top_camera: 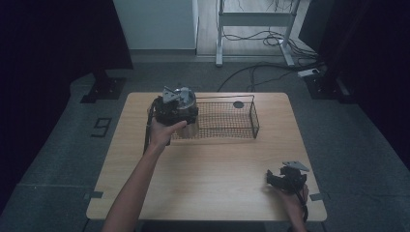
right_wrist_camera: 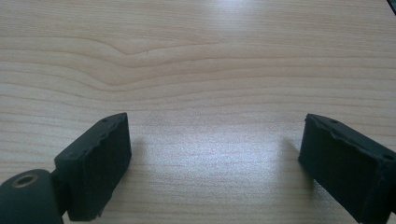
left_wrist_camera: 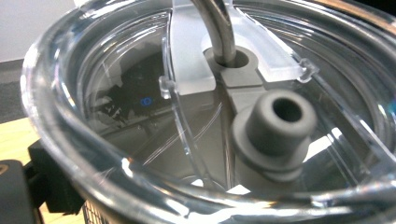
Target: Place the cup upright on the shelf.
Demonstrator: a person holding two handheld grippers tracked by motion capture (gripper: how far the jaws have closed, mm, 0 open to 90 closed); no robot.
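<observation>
The left gripper was up at the wire basket's nine o'clock end, clasped around a steel tumbler with a clear lid standing there. Over at five o'clock on the wooden table, the right gripper rested low, jaws spread wide over bare wood

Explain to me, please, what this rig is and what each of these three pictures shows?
A person at a wooden table holds a two-jaw gripper in each hand. One camera looks down from above; one more rides on each gripper. The left gripper is at a steel cup with a clear lid, at the left end of a wire basket; its own camera sees that lid close up. The right gripper rests near the table's right front corner, jaws open over bare wood.
</observation>
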